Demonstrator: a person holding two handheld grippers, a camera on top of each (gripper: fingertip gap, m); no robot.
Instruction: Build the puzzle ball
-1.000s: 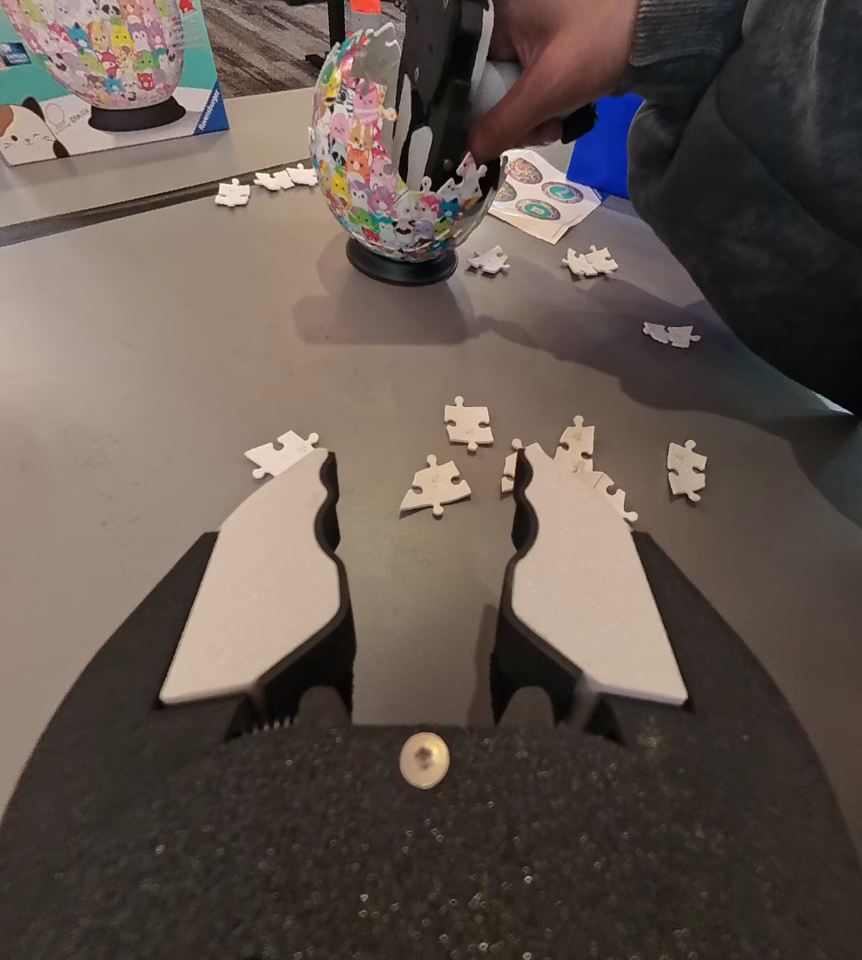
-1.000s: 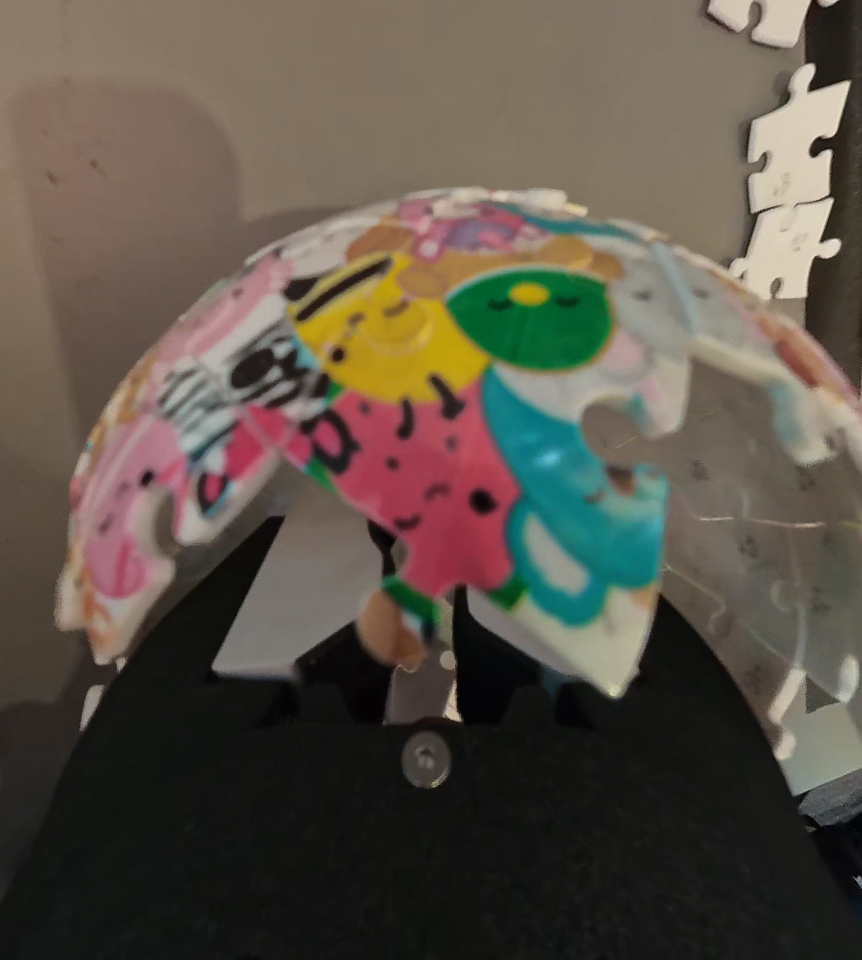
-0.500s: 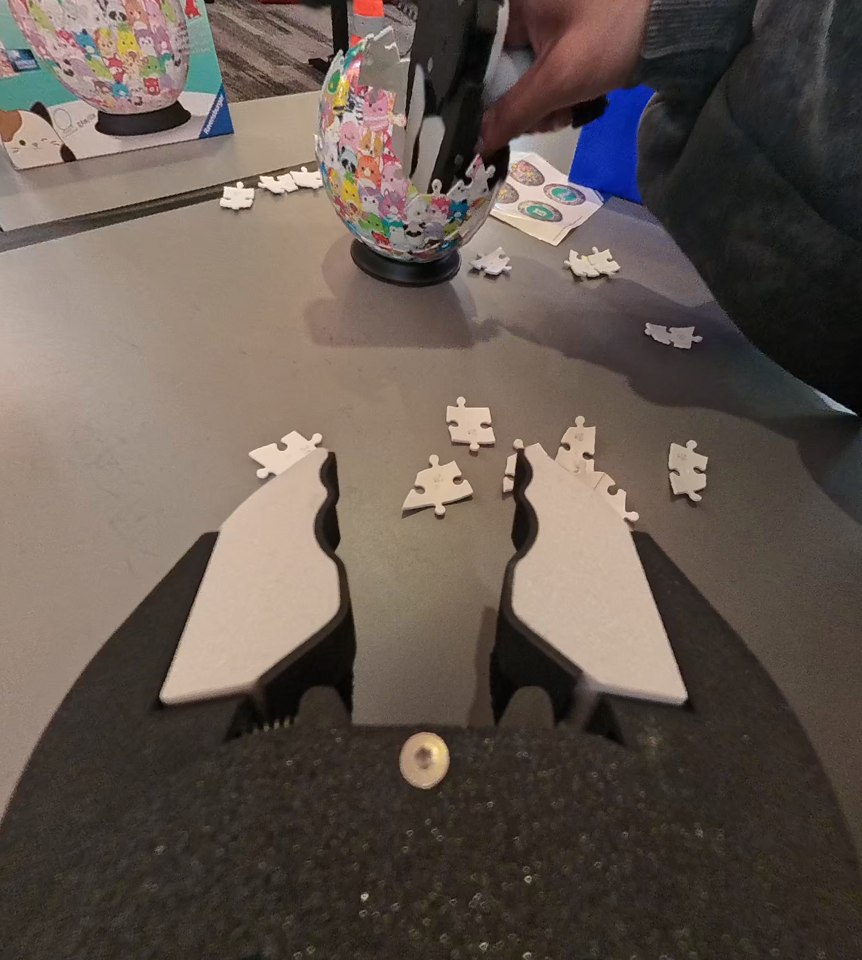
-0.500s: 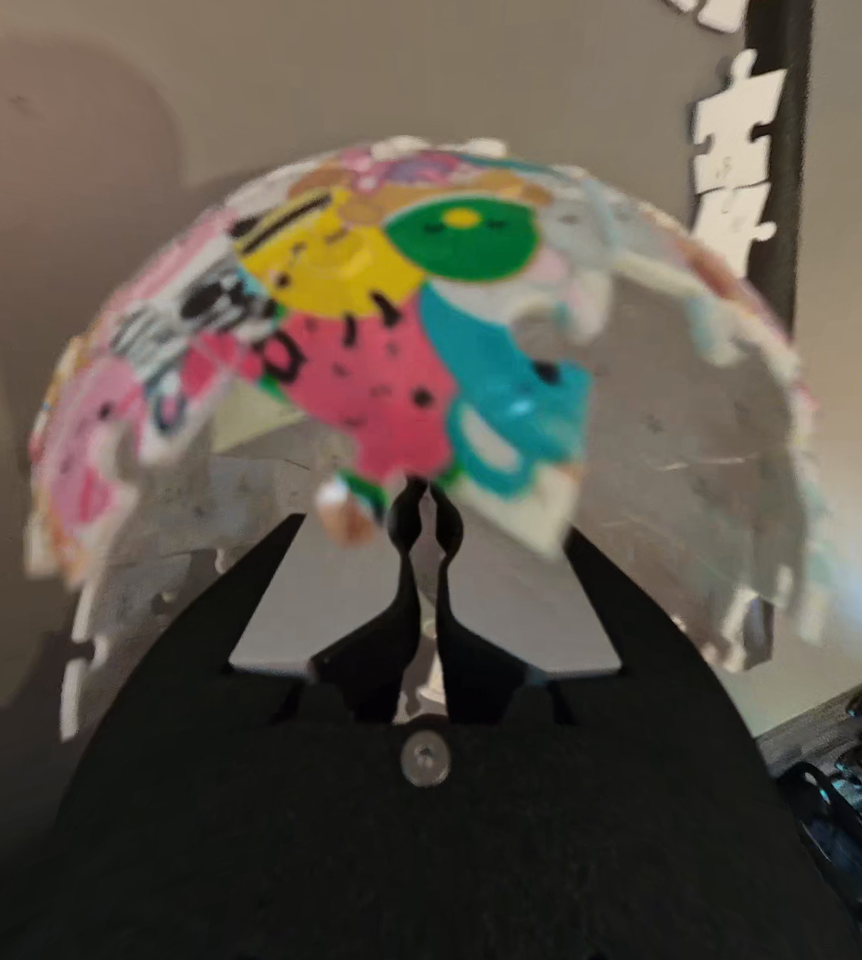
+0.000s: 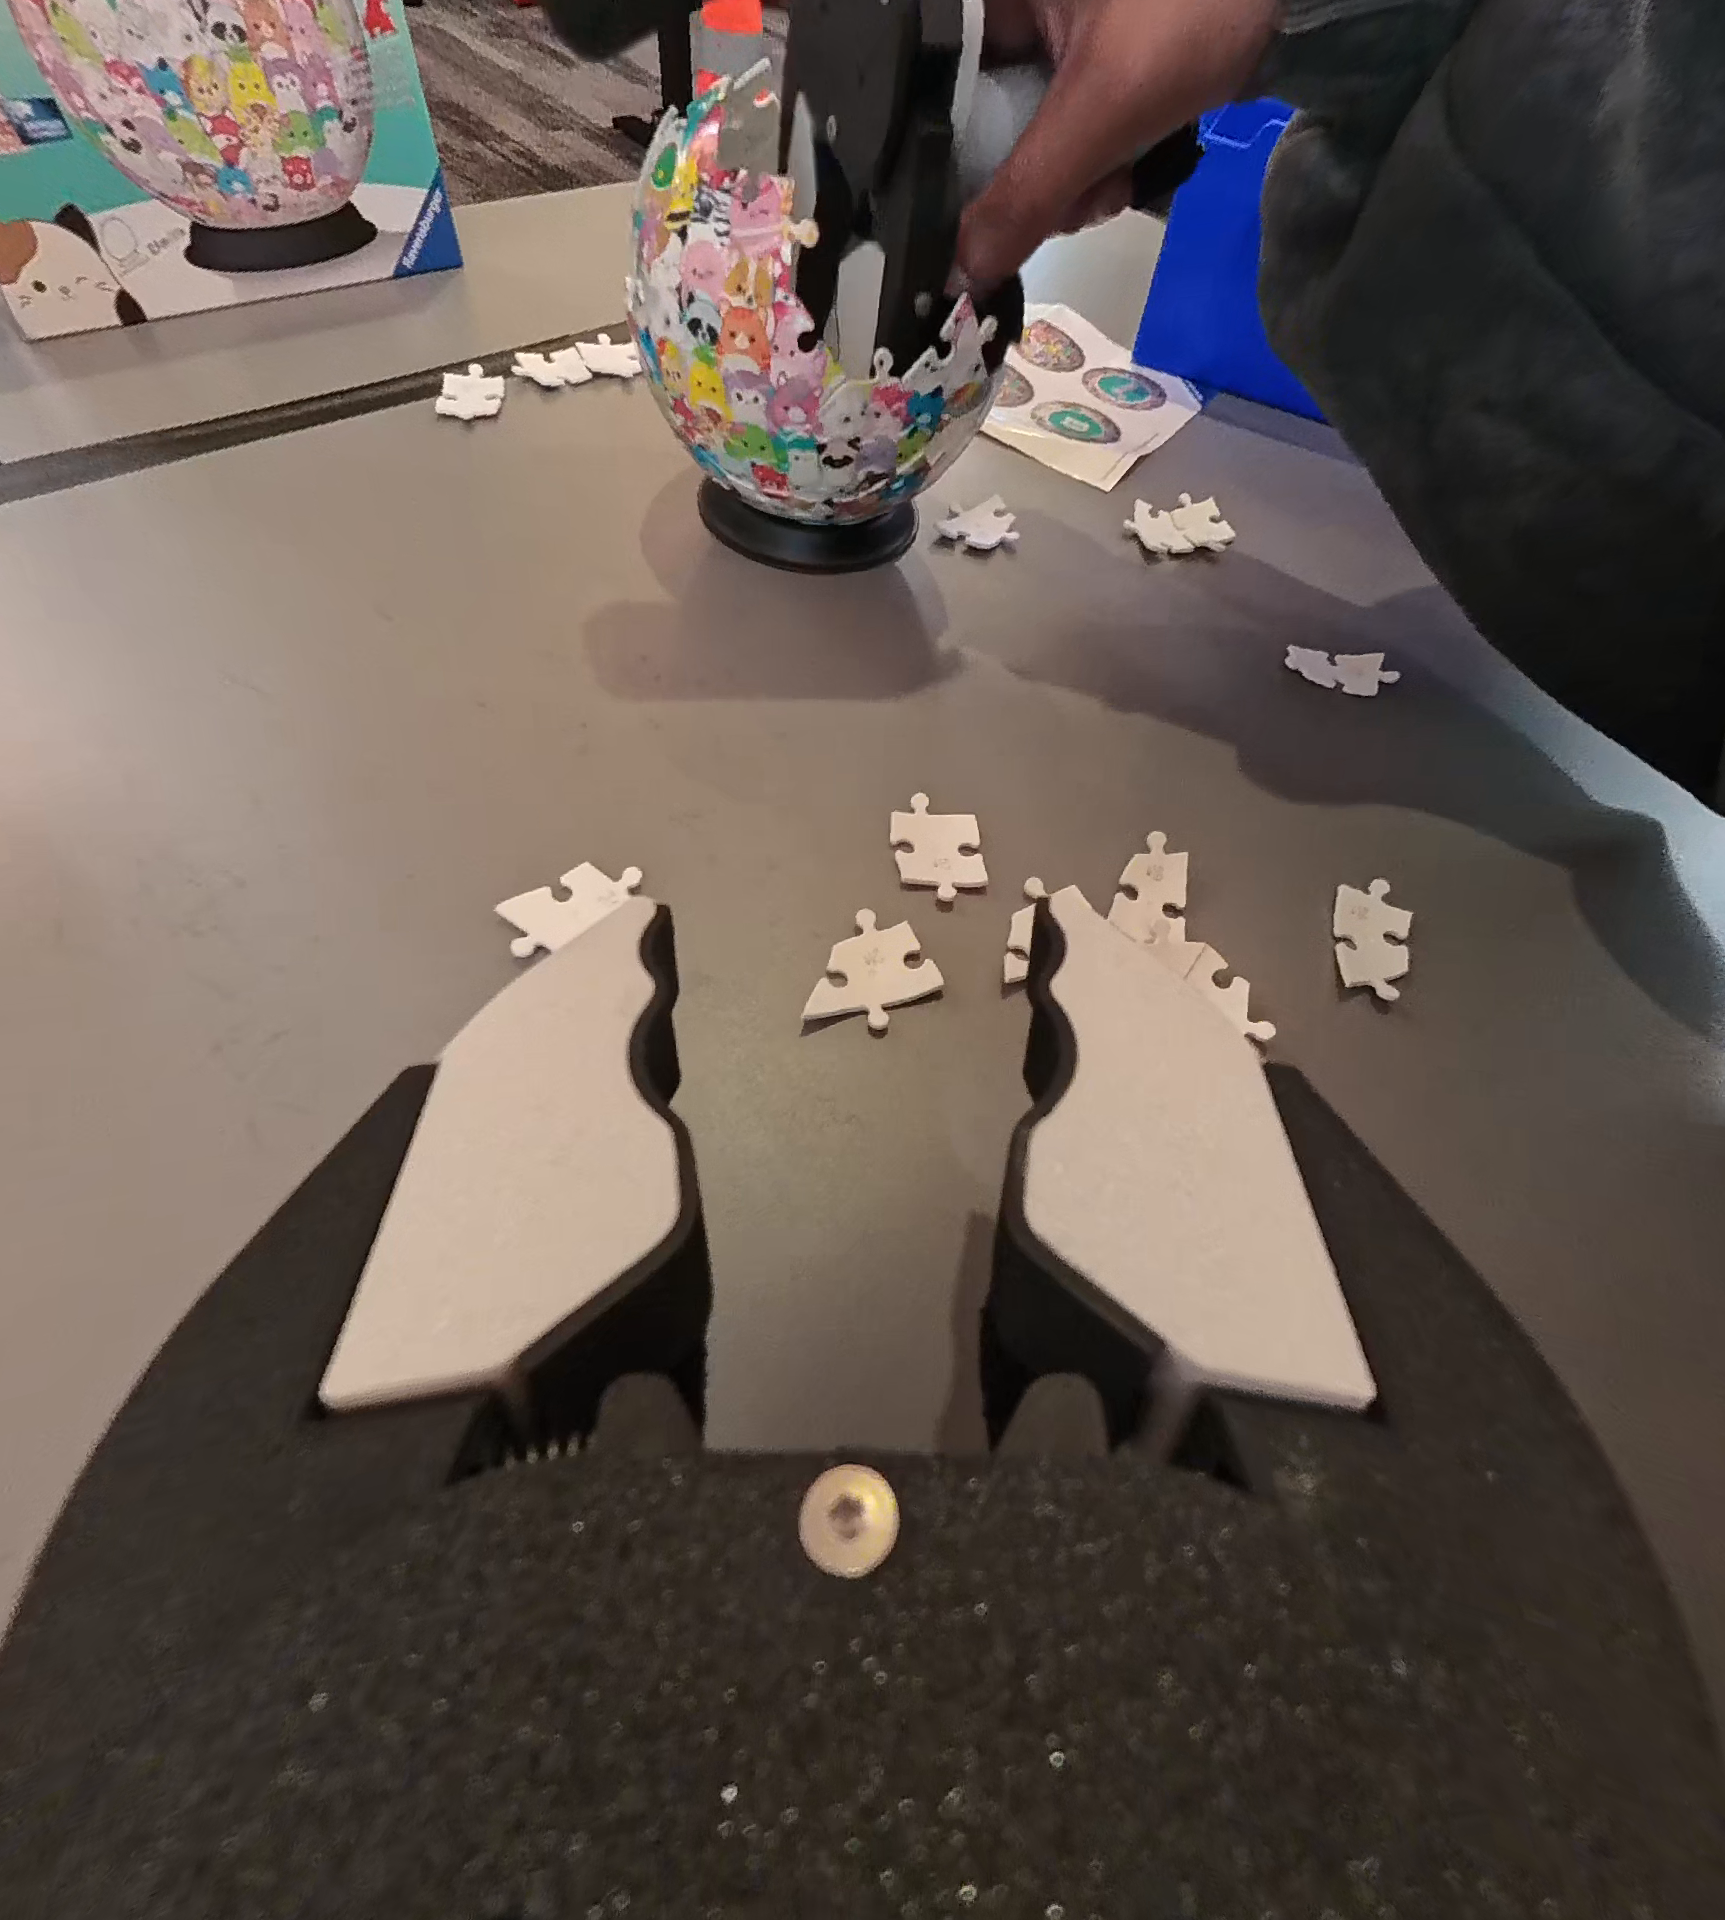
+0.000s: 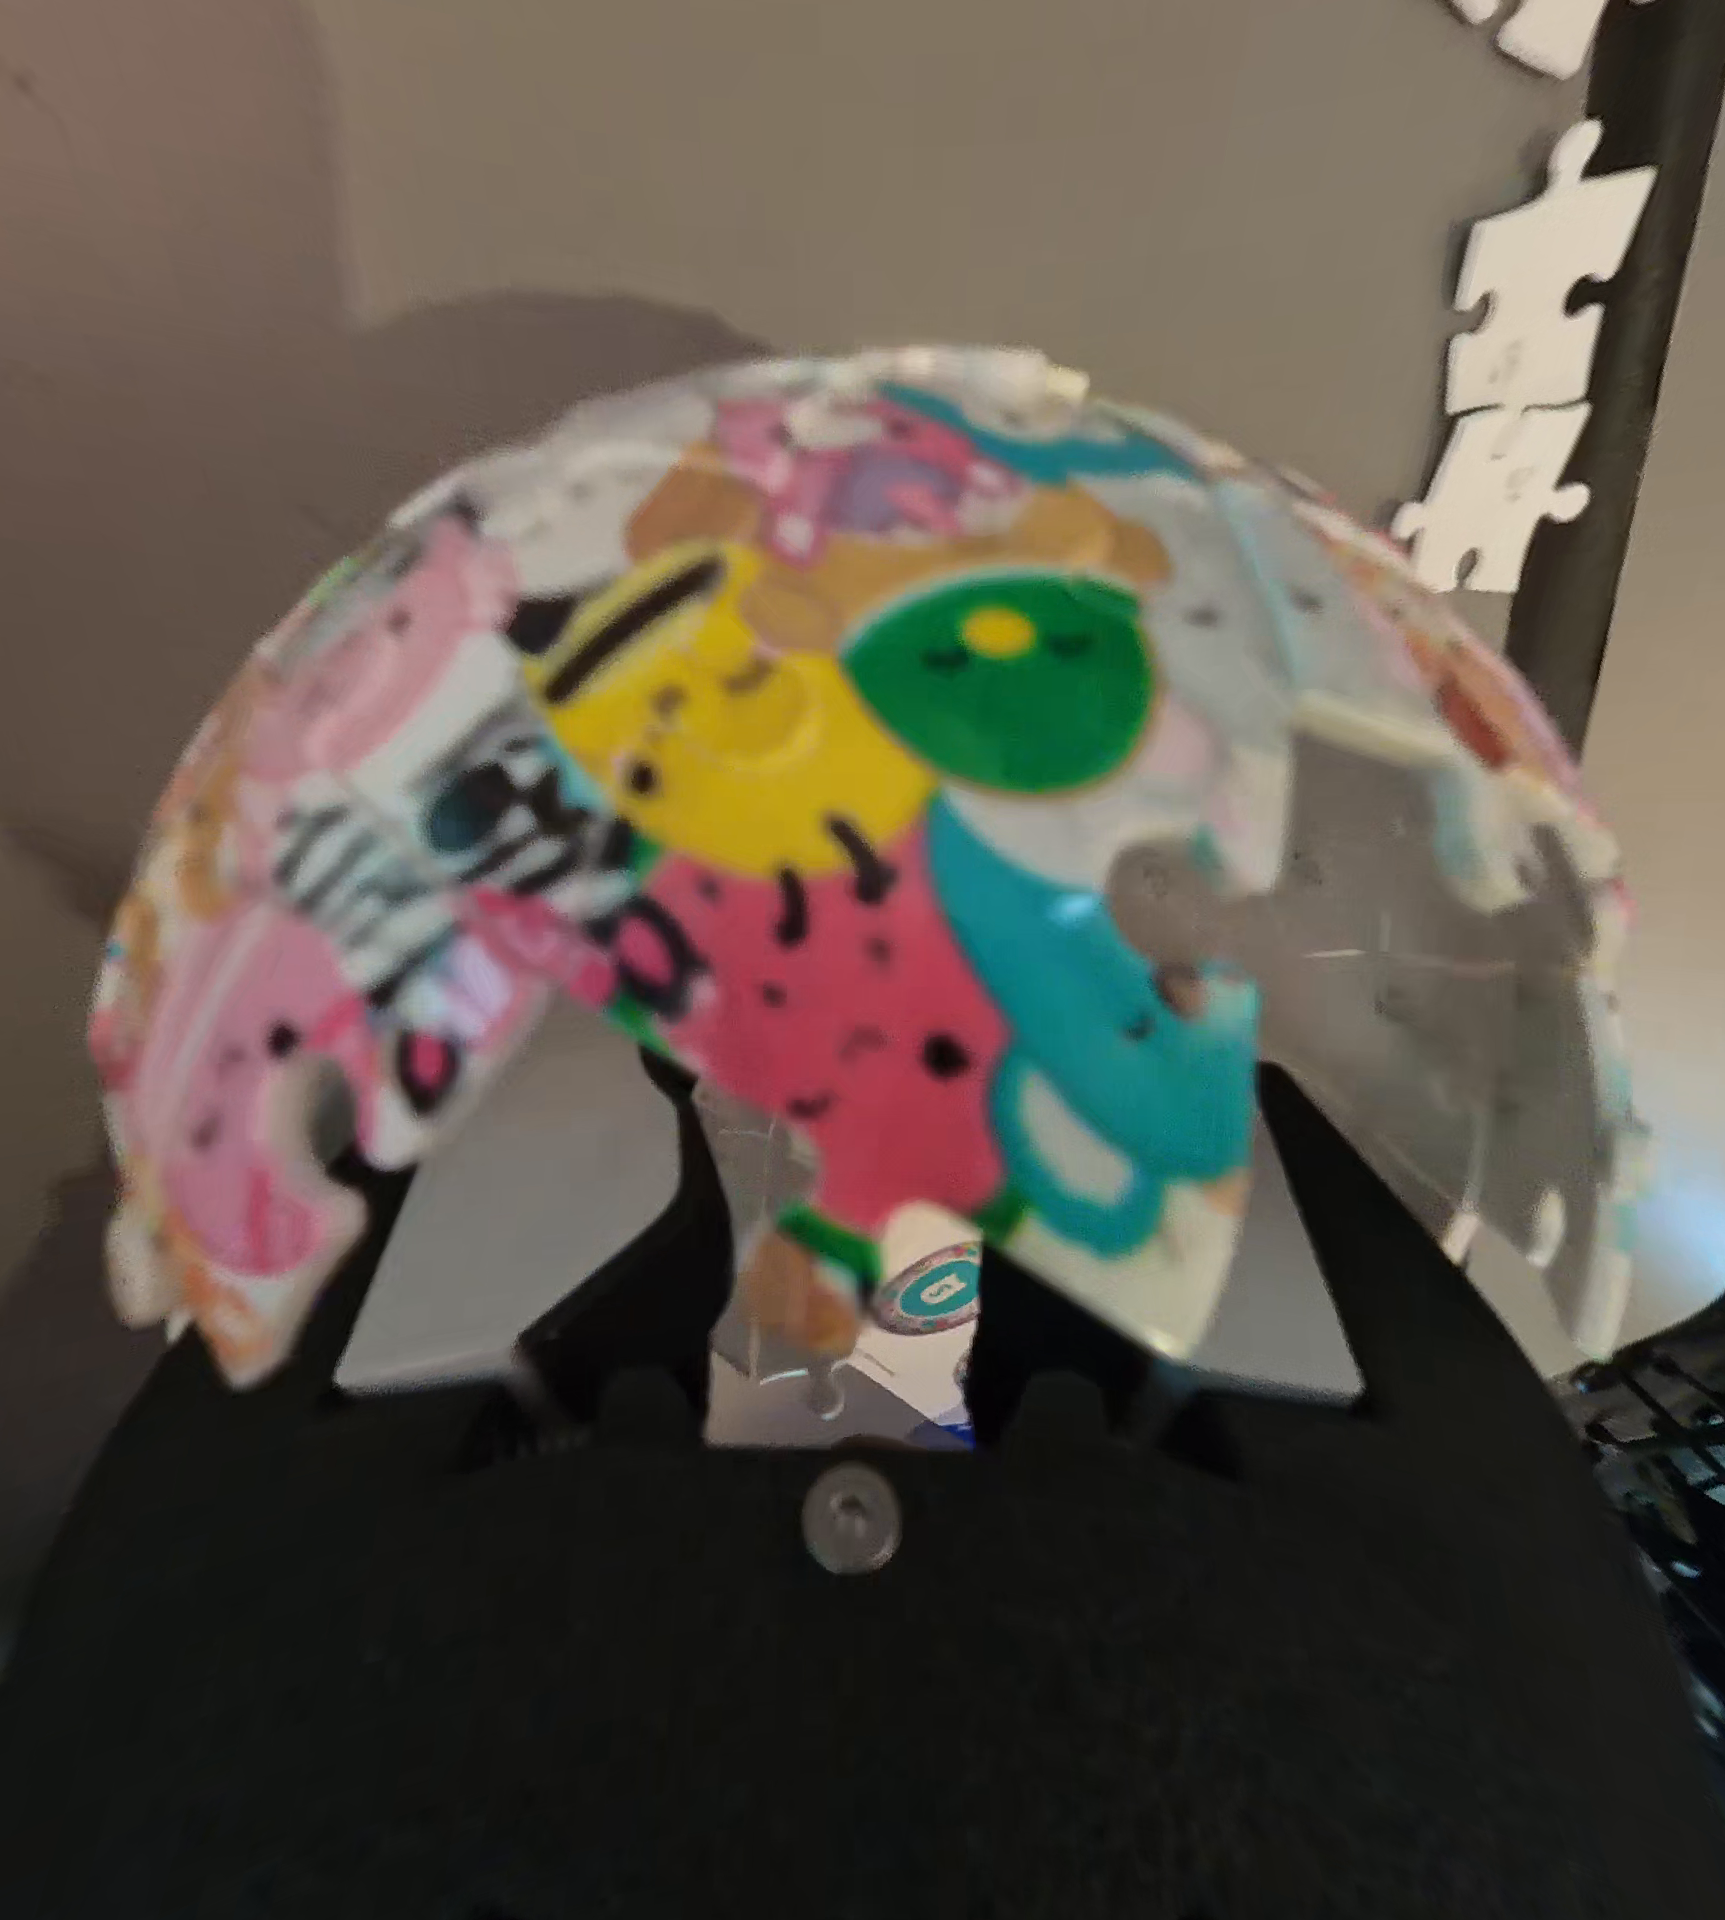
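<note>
Left tongs wide, low over the grey table. Right tongs parted, inside the colourful half-built puzzle ball on its black ring stand.

Left hand-held gripper open and low; right hand-held gripper open, pointing downward.

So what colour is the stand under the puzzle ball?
Black; the stand shows best in the left wrist view.
</note>
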